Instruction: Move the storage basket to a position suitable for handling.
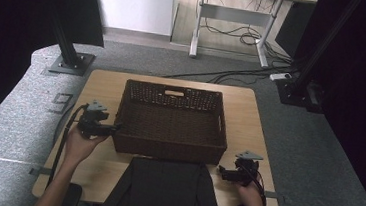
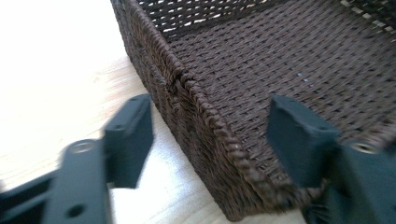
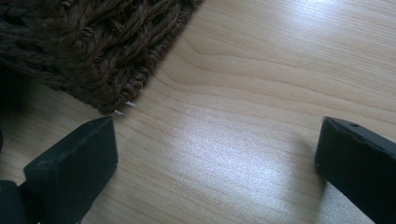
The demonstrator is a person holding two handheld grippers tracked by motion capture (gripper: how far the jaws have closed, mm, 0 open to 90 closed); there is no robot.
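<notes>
With your left claw [image 2: 205, 140] spread open astride the rim of the dark brown woven rectangular basket [image 1: 172, 122] mid-surface, clamp crookedly and it skews; your right claw [image 3: 215, 158], open, empty, near the basket's corner, can't steady it.

Centre of the frame: dark brown woven basket [image 1: 169, 148], empty, on a light wooden table [image 1: 255, 120]. Around it, grey carpet [image 1: 316, 160]. Upper left: black stand [image 1: 68, 55] on a flat base. Top centre: white-legged desk [image 1: 231, 14] with black cables [image 1: 242, 38] looped on the floor beneath.
</notes>
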